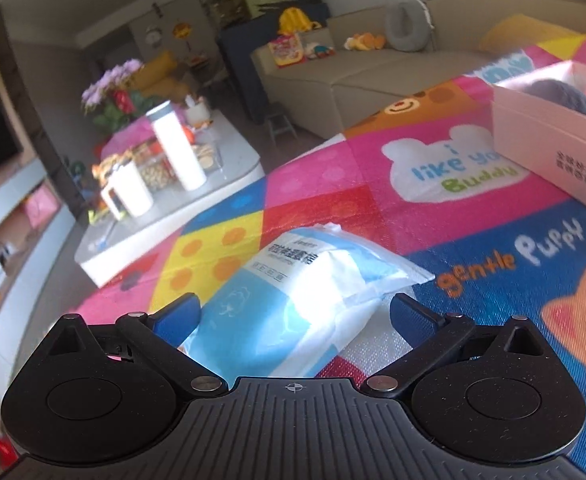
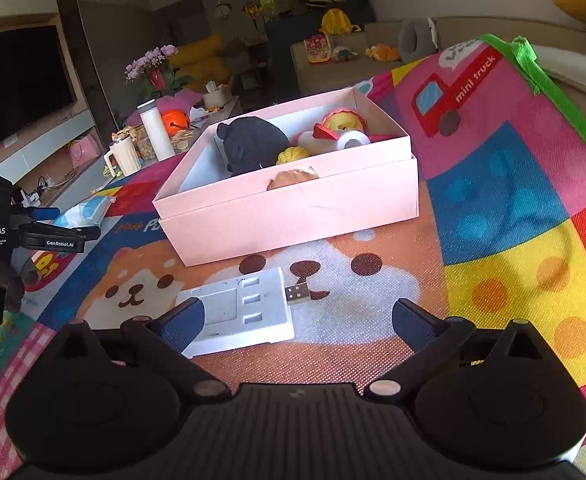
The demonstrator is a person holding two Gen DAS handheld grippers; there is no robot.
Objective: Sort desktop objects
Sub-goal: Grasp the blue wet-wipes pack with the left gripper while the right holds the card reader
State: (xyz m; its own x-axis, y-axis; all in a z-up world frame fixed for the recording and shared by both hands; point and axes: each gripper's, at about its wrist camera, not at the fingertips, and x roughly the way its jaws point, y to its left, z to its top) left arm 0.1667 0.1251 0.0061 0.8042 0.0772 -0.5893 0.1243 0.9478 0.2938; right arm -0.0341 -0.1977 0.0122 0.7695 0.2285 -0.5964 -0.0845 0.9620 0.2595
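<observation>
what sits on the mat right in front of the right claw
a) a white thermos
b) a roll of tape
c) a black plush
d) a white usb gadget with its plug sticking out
d: the white usb gadget lies flat on the mat just ahead of the open right claw, outside the pink box.

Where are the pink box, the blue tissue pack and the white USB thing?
pink box (image 2: 293, 216): right wrist view, front wall.
blue tissue pack (image 1: 277, 304): left wrist view, middle of wrapper.
white USB thing (image 2: 245, 312): right wrist view, flat top.
</observation>
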